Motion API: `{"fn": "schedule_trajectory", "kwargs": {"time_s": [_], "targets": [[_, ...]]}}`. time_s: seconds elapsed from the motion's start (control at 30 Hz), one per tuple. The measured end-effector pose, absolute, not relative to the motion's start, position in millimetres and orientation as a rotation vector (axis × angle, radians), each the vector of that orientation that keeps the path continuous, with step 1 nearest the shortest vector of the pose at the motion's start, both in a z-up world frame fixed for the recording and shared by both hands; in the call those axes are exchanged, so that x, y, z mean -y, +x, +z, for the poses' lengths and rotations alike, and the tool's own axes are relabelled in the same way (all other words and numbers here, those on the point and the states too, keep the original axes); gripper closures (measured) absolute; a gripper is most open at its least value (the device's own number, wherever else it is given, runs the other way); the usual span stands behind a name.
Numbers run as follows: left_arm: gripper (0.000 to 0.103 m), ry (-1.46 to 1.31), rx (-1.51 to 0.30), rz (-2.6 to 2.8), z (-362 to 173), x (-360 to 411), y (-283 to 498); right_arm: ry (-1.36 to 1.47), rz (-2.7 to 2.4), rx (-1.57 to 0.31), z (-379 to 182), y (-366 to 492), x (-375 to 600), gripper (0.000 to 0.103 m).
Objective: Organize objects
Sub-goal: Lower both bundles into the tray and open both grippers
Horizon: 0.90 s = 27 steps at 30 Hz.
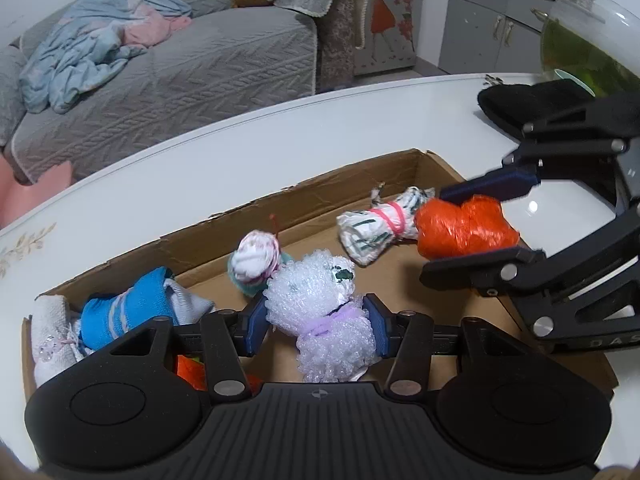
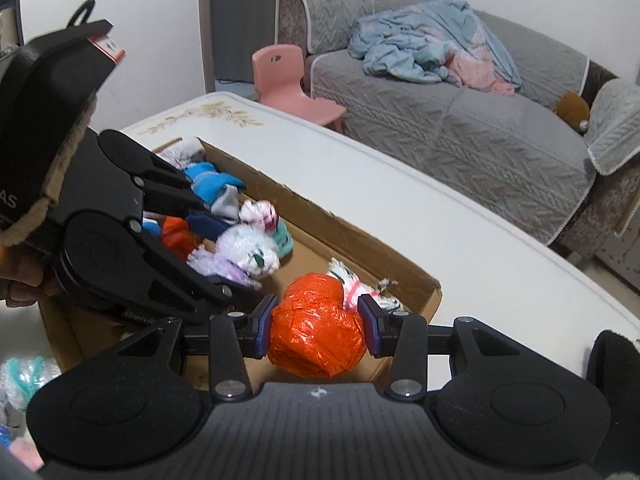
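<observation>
far: grey quilted sofa (image 2: 460,132) with a crumpled blue and pink blanket (image 2: 432,44) and a brown plush (image 2: 574,108) at its right end | left of sofa: pink child's chair (image 2: 288,76) | far right: grey cabinet (image 1: 492,20), glass bowl (image 1: 588,44)

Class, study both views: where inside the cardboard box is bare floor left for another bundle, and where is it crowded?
Bare cardboard box floor shows along the far wall, between the pink-and-white ball and the white roll. The end by the blue sock bundle is crowded. Left gripper holds the bubble-wrap bundle; right gripper holds the orange bundle.
</observation>
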<state>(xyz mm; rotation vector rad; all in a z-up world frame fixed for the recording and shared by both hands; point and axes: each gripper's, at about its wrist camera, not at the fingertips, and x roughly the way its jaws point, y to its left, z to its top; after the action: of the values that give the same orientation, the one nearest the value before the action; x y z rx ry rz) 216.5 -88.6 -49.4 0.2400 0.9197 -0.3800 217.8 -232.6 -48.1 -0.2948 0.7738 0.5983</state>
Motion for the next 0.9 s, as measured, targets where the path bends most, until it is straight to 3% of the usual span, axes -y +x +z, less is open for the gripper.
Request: {"fn": "schedule_trajectory", "kwargs": {"time_s": [0.9], "targets": [[0.041,0.231,-0.927,-0.334,-60.9,87.1,221.4,-0.334,0.58,-0.807,-68.3,227.3,227.0,0.062]]}}
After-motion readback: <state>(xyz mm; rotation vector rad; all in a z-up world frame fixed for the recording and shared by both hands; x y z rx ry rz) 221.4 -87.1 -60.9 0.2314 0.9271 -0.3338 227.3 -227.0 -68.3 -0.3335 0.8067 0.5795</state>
